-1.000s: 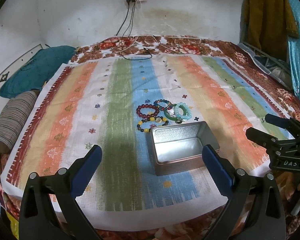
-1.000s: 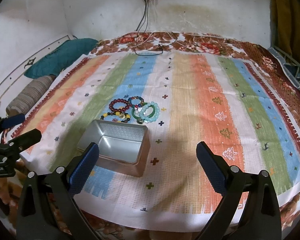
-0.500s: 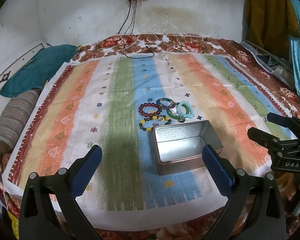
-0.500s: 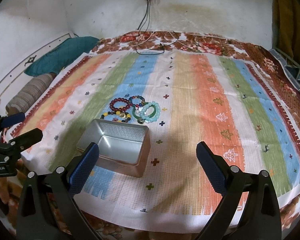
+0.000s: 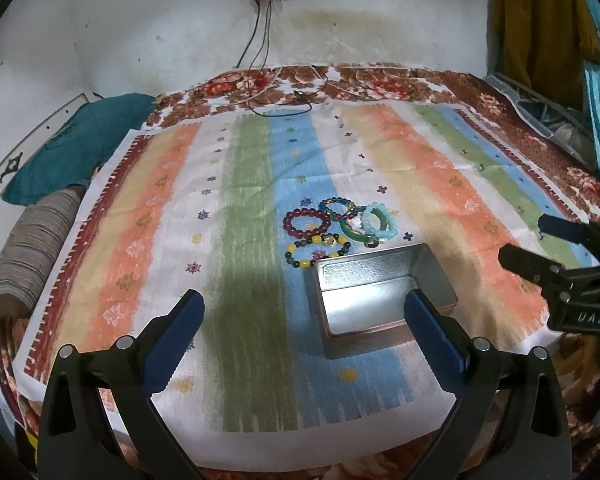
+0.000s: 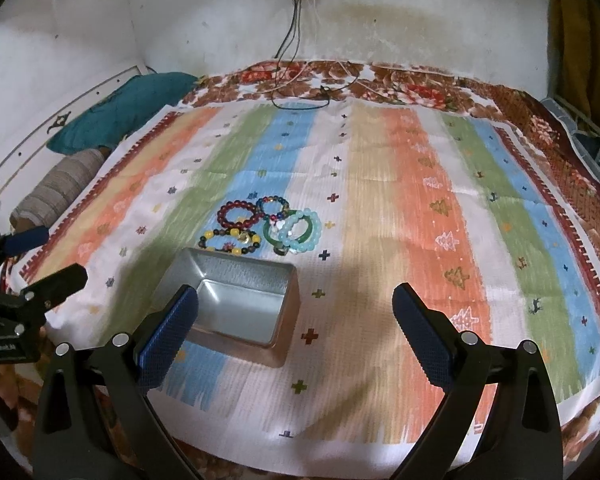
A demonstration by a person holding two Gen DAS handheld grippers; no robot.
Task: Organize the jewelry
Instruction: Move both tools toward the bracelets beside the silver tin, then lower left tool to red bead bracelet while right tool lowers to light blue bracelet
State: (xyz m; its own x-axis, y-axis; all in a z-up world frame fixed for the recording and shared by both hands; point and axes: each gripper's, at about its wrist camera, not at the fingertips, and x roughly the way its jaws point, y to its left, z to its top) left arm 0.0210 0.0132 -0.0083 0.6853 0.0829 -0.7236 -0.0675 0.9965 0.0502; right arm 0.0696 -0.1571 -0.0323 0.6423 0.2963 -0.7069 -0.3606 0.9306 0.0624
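Five bracelets point(image 5: 332, 232) lie beside the empty tin point(image 5: 380, 296); none is stowed. Left gripper point(image 5: 304, 320) and right gripper point(image 6: 296, 316) gape wide, holding nothing.

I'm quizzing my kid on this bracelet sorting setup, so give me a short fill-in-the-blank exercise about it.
1. The metal tin holds ____ bracelets.
2. The bracelets lie on the ____ cloth.
3. Both the left gripper and right gripper have their fingers ____.

Answers: no; striped; open
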